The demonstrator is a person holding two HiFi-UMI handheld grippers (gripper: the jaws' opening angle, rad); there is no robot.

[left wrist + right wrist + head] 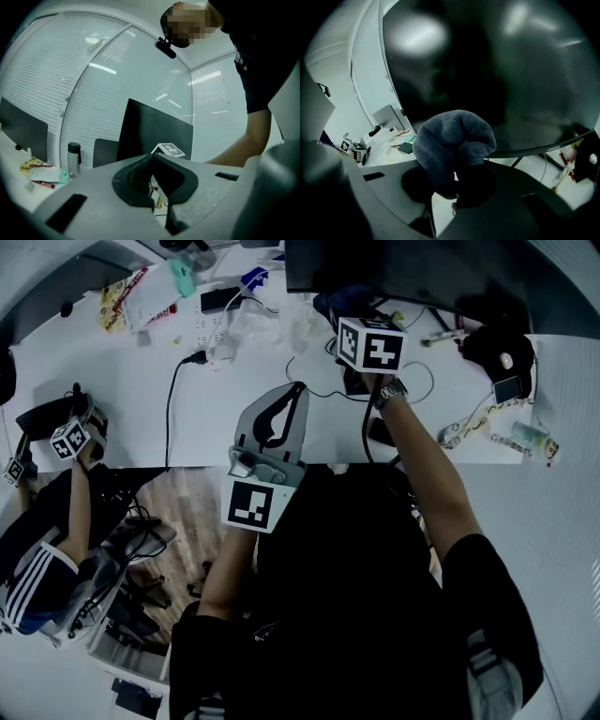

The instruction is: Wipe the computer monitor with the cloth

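Cloth (pixel 454 138): dark, soft knit wad just in front of the lower screen of the monitor (pixel 497 65); contact unclear.
Handling: likely light and limp, may slip; best pinched at its gathered fold.
Right gripper (pixel 451 187): clamped on the cloth.
Left gripper (pixel 152 158): jaws together, empty, back from the monitor.
Screen: glossy, probably fragile.

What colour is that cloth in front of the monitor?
Dark bluish grey, with a fuzzy texture: the cloth shows best in the right gripper view.

Tabletop (pixel 112 399): white, cluttered.
Floor (pixel 192 507): wood planks, beside the tabletop edge.
Walls: glass panels, white blinds (pixel 42 79), strip-light reflections.
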